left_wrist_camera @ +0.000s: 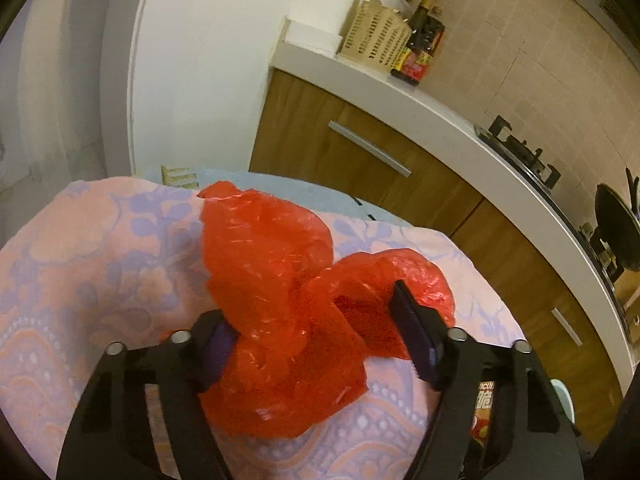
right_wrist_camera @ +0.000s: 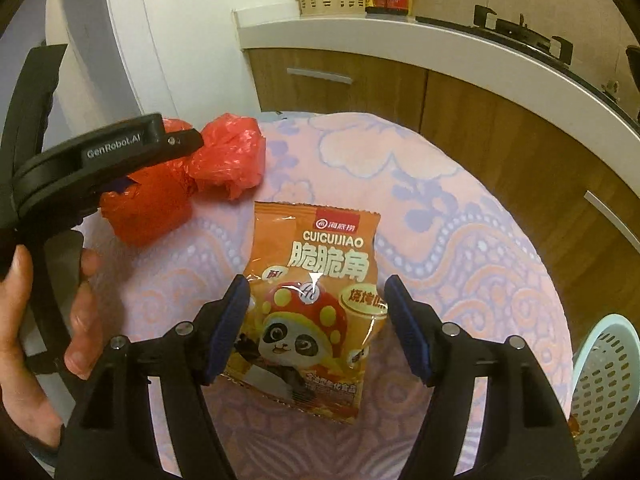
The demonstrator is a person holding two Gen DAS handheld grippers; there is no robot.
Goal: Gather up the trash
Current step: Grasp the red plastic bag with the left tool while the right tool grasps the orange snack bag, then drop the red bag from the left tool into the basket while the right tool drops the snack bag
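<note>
I'm holding the right gripper released, its blue pads standing either side of the snack packet without squeezing it; the left-hand pad is meeting the packet's edge and the other is standing just clear. I'm straddling it that way so one close should catch the foil across its narrow width. The left gripper is sitting around the crumpled red plastic bag, which is bulging up between and over both fingers; I cannot tell whether the pads are actually pinching the film or only framing it. That bag is lying just left of the snack packet and a little beyond it, and a person's hand is working the left gripper's handle further left again. Both pieces of trash are resting on the flowered cloth spreading out under the packet, not yet lifted. Right of the packet, past the cloth's edge and lower down, a pale blue basket is waiting; I'm judging that to be where the trash is going. Beyond the packet a kitchen counter is running across the view
</note>
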